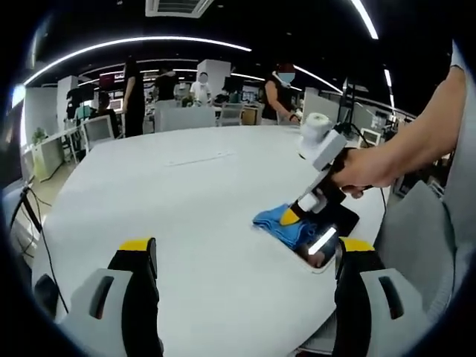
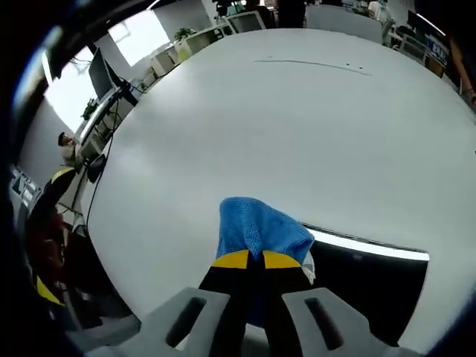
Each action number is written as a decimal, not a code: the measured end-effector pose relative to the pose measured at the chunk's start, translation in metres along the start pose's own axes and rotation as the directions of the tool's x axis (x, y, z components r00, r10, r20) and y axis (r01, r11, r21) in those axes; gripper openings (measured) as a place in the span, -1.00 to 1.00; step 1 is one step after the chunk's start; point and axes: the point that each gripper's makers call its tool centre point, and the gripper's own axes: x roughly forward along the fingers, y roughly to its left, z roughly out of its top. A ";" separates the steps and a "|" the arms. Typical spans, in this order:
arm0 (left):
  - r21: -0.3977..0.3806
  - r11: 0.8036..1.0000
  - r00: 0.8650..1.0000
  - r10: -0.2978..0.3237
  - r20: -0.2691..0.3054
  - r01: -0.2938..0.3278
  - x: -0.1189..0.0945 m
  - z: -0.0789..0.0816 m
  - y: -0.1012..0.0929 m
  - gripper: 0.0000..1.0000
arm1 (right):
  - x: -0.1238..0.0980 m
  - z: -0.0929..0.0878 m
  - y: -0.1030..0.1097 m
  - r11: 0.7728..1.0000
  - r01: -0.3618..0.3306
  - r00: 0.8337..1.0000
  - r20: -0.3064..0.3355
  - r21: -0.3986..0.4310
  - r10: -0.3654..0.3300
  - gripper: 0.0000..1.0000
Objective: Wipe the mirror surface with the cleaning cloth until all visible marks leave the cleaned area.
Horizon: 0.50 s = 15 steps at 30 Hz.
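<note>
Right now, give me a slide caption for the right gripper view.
Right gripper shut on the blue cloth, pressed at the mirror's edge on the white table.

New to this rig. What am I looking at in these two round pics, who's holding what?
No robot here: a person holds a two-jaw gripper in each hand, and each carries a fisheye camera looking along its jaws. In the left gripper view, the left gripper is open and empty above the round white table; the right gripper, gripped by the person's hand, comes in from the right. The right gripper view shows its own jaws shut on the blue cleaning cloth, which lies on the edge of the dark rectangular mirror lying flat on the table.
</note>
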 end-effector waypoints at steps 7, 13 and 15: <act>0.006 1.000 1.000 0.006 0.002 -0.006 -0.005 0.001 0.002 0.98 | -0.005 -0.012 0.005 1.000 -0.008 1.000 -0.008 0.000 0.008 -1.00; 0.021 1.000 1.000 -0.005 -0.003 0.005 -0.007 0.001 -0.003 0.98 | -0.008 -0.020 0.008 1.000 -0.015 1.000 -0.013 0.005 0.015 -1.00; 0.024 1.000 1.000 -0.007 -0.001 0.007 -0.008 0.002 -0.004 0.98 | -0.009 -0.023 0.010 1.000 -0.019 1.000 -0.018 0.007 0.019 -1.00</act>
